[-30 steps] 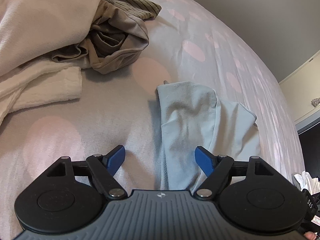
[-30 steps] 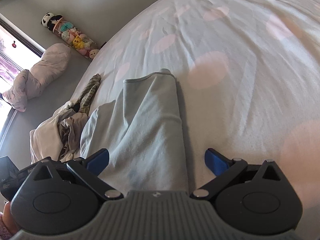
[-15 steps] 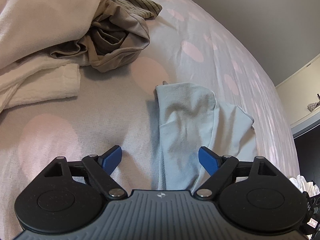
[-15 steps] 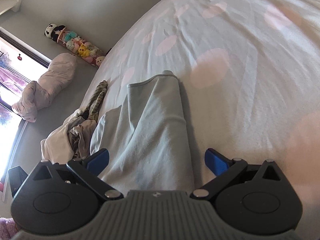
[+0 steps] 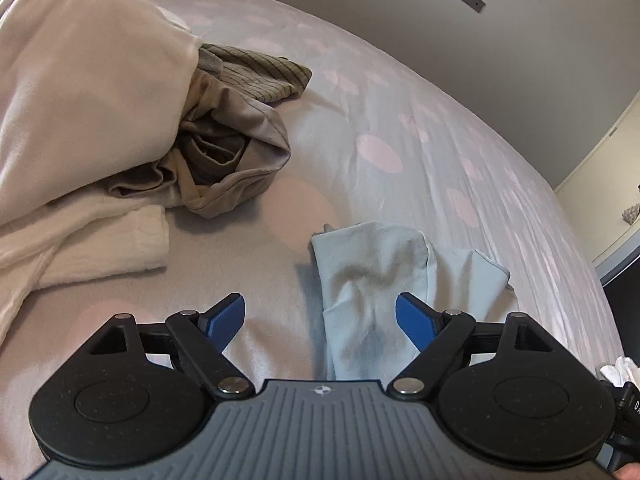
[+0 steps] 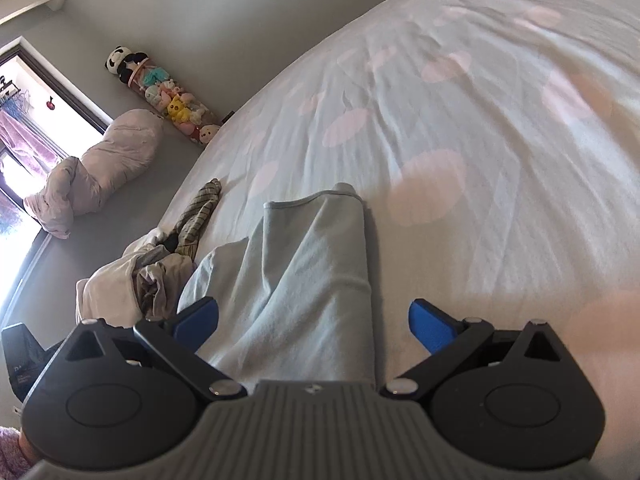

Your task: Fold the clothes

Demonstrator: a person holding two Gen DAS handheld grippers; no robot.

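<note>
A pale blue garment (image 5: 380,280) lies partly folded on the bed, one layer lapped over another. In the left wrist view my left gripper (image 5: 320,318) hangs open just above its near end, blue pads wide apart, nothing between them. The right wrist view shows the same pale blue garment (image 6: 316,280) running away from me as a long folded strip. My right gripper (image 6: 314,322) is open over its near end, holding nothing. A heap of unfolded clothes (image 5: 224,148) in tan, cream and olive stripes sits to the left.
The bed (image 5: 460,152) has a grey-blue sheet with pink dots. A cream garment (image 5: 80,92) fills the left wrist view's left side. Beyond the bed edge are a rolled duvet (image 6: 96,168) on the floor, a tube of plush toys (image 6: 168,96), and a bright window (image 6: 24,120).
Both grippers have pulled back and risen a little from the blue garment, which now looks smaller and farther. Both stay open. The garment itself has not moved.
</note>
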